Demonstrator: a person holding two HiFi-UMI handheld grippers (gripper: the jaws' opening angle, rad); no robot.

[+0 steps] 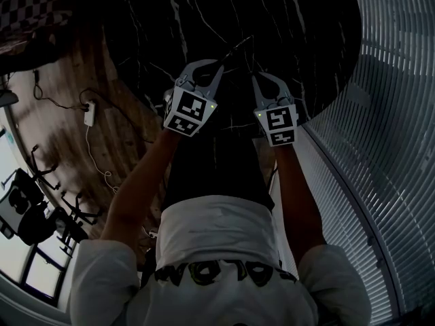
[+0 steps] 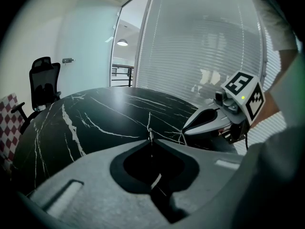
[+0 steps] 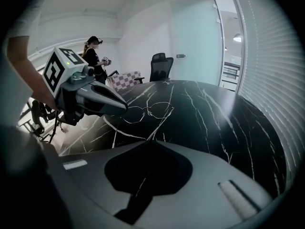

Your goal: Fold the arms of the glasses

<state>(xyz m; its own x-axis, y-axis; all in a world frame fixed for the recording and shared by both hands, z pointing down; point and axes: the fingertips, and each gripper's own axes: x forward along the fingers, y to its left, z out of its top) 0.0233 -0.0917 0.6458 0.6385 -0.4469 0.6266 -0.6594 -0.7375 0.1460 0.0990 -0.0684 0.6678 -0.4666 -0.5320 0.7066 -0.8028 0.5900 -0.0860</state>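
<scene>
**Surroundings.** A round black marble table (image 1: 292, 19) with white veins is taken as the reference.
- Slatted blinds (image 1: 394, 114) run close along one side of the table.
- A wooden floor (image 1: 132, 138) is exposed on the table's opposite side, with a white adapter (image 1: 89, 114) and its cable lying on it.
- A black office chair (image 3: 161, 67) and a chequered chair (image 3: 127, 78) stand beyond the table's far edge.
- A person (image 3: 93, 56) stands further off behind them.

**Task item.** The glasses (image 3: 147, 111), thin and wire-rimmed, are located on or just above the table top. They are well inside the table's rim, with both lenses visible.

**Grippers.**
- The left gripper (image 2: 150, 141) is pressed together over the table. A small bright metal part of the frame is nipped at its tip.
- The right gripper (image 3: 148, 142) is likewise pressed together above the table, just short of the lenses.

**Obstructions.**
- In the right gripper view, the left gripper's nose covers the outer edge of one lens.
- The near part of the table is masked in each gripper view by that gripper's own grey body.

**Not determined.**
- In the head view the frame is almost lost against the dark table top.
- A fine pale line runs from the frame to the right gripper's tip. It cannot be established whether this is an arm of the glasses being pinched or a vein in the table.
- Contact between the lenses and the table cannot be confirmed.
</scene>
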